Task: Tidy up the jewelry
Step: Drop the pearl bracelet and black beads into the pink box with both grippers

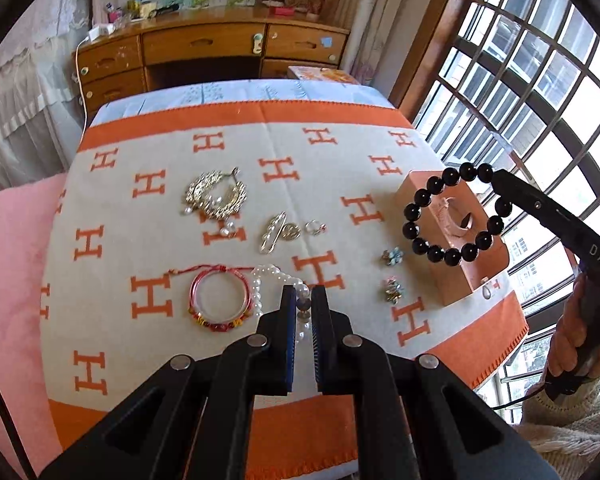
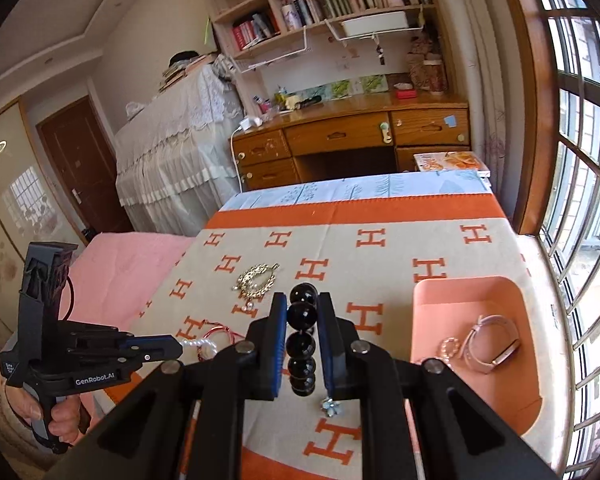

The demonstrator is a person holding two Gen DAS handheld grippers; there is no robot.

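My right gripper [image 2: 303, 312] is shut on a black bead bracelet [image 2: 302, 334]. In the left wrist view the bracelet [image 1: 454, 216] hangs in the air in front of the pink jewelry box [image 1: 456, 240], held from the right. The box [image 2: 476, 292] holds a pink watch [image 2: 494, 344] and a small ring bracelet [image 2: 449, 347]. My left gripper [image 1: 303, 300] is low over the white pearl bracelet [image 1: 278, 276], jaws narrowly apart with a few pearls and a small charm showing between them. A red string bracelet [image 1: 220, 298] lies just left of it.
On the orange H-pattern blanket [image 1: 340, 152] lie a gold and pearl necklace piece [image 1: 216, 196], a pearl hairpin [image 1: 272, 232], a small ring [image 1: 314, 227] and two flower earrings [image 1: 393, 256]. A pink quilt [image 1: 8, 264] lies left; a window grille [image 1: 540, 80] right.
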